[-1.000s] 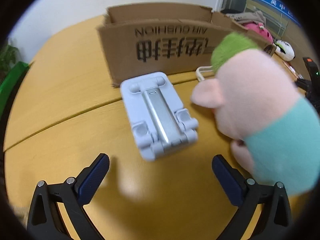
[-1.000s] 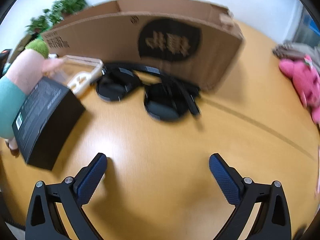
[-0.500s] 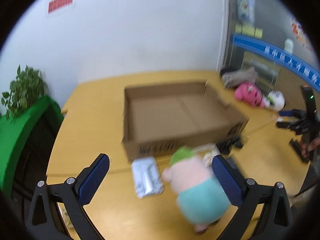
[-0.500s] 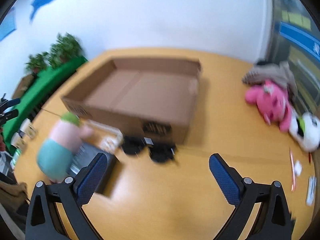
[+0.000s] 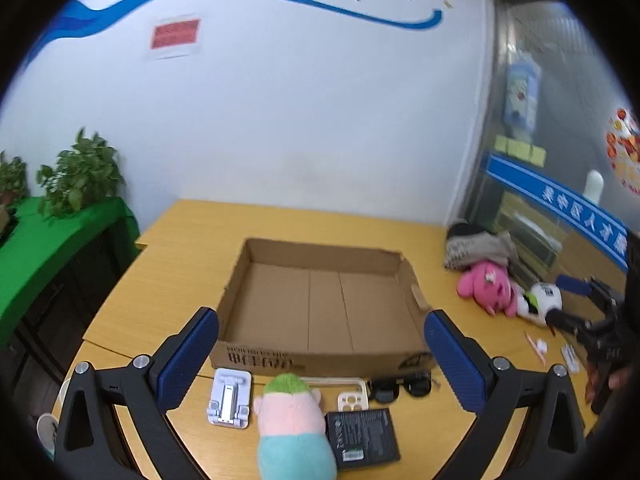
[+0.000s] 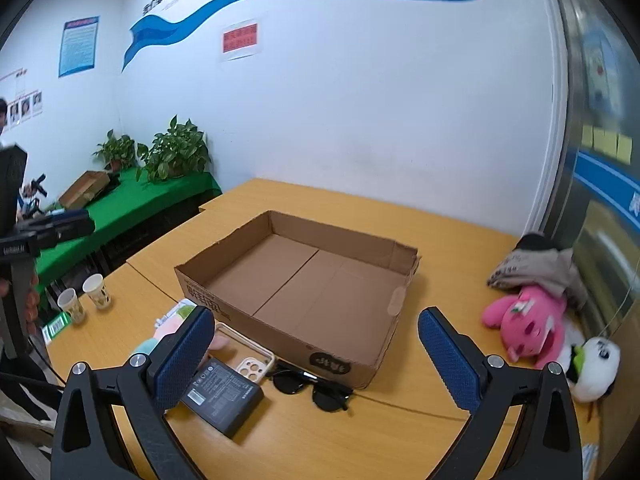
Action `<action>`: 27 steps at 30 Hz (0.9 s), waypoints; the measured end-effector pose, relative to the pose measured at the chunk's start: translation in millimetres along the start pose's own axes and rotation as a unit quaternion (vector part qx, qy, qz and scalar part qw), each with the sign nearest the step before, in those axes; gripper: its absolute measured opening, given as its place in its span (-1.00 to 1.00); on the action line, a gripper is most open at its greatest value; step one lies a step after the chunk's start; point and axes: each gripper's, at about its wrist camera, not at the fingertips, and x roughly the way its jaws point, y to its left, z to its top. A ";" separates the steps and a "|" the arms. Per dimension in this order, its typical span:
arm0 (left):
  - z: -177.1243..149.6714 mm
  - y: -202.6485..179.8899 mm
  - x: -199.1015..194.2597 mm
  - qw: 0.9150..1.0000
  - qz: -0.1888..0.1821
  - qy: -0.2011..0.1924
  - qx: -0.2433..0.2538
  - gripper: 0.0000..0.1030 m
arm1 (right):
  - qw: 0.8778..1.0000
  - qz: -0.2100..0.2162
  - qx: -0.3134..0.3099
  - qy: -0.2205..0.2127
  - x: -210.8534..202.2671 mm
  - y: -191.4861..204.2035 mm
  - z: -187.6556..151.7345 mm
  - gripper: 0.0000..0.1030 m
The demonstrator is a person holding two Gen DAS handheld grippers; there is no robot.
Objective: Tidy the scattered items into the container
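Observation:
An empty shallow cardboard box (image 5: 320,304) (image 6: 304,276) lies on the yellow table. Along its near side lie a white folding phone stand (image 5: 229,400), a pink plush doll with green hair and teal body (image 5: 294,424) (image 6: 168,332), a clear phone case (image 5: 352,398) (image 6: 252,360), a black box (image 5: 362,436) (image 6: 220,394) and black sunglasses (image 5: 400,386) (image 6: 312,388). My left gripper (image 5: 320,364) and my right gripper (image 6: 316,356) hang high above the items, both open and holding nothing.
A pink plush (image 5: 486,288) (image 6: 528,320), a white plush (image 5: 540,302) (image 6: 592,364) and a grey bag (image 6: 536,268) lie at the table's right. Two paper cups (image 6: 84,300) stand at the left edge. A green-covered bench with potted plants (image 6: 168,156) runs along the left wall.
Both grippers have risen and pulled back from close over the items to a high view of the whole table. Their jaws stayed open. No item has moved.

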 end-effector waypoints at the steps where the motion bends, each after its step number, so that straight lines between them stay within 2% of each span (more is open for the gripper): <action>1: 2.9 -0.6 -1.9 1.000 0.005 0.000 -0.012 0.99 | 1.000 0.005 -0.005 -0.010 -4.0 0.1 0.3 1.00; 4: 10.0 -1.5 -5.8 0.999 0.021 0.007 -0.029 0.99 | 0.999 0.014 -0.014 -0.040 -12.6 1.9 0.7 1.00; 7: 11.5 -0.8 -14.1 0.999 0.025 -0.020 -0.023 0.99 | 0.998 0.031 -0.012 -0.046 -11.7 5.8 4.8 1.00; 11: 16.1 2.9 -9.0 0.998 0.048 -0.028 -0.002 0.99 | 1.000 0.011 -0.012 0.009 8.2 13.4 9.4 1.00; 14: 18.6 13.4 1.6 0.999 0.036 -0.015 -0.002 0.99 | 0.997 -0.004 0.005 0.081 34.9 21.2 9.1 1.00; 16: 21.4 21.2 7.5 1.000 0.025 -0.007 0.004 0.99 | 0.994 -0.008 0.024 0.110 49.7 27.0 11.7 1.00; 18: 21.4 29.1 13.0 1.000 0.014 0.002 0.011 0.99 | 0.992 -0.018 0.030 0.122 59.2 38.8 17.1 1.00; 21: 16.8 43.4 30.7 0.999 0.006 0.041 0.011 0.99 | 0.992 -0.024 0.021 0.126 69.4 63.5 24.3 1.00; 23: 12.4 54.5 39.8 0.999 -0.004 0.054 0.005 0.99 | 0.989 -0.025 0.023 0.143 79.4 77.7 24.7 1.00; 25: 7.3 64.4 48.8 0.998 -0.003 0.066 0.011 0.99 | 0.987 -0.014 0.025 0.161 87.6 89.3 26.1 1.00; 27: 3.1 73.8 56.7 0.997 -0.002 0.081 0.011 0.99 | 0.988 -0.016 0.010 0.156 91.0 100.5 27.2 1.00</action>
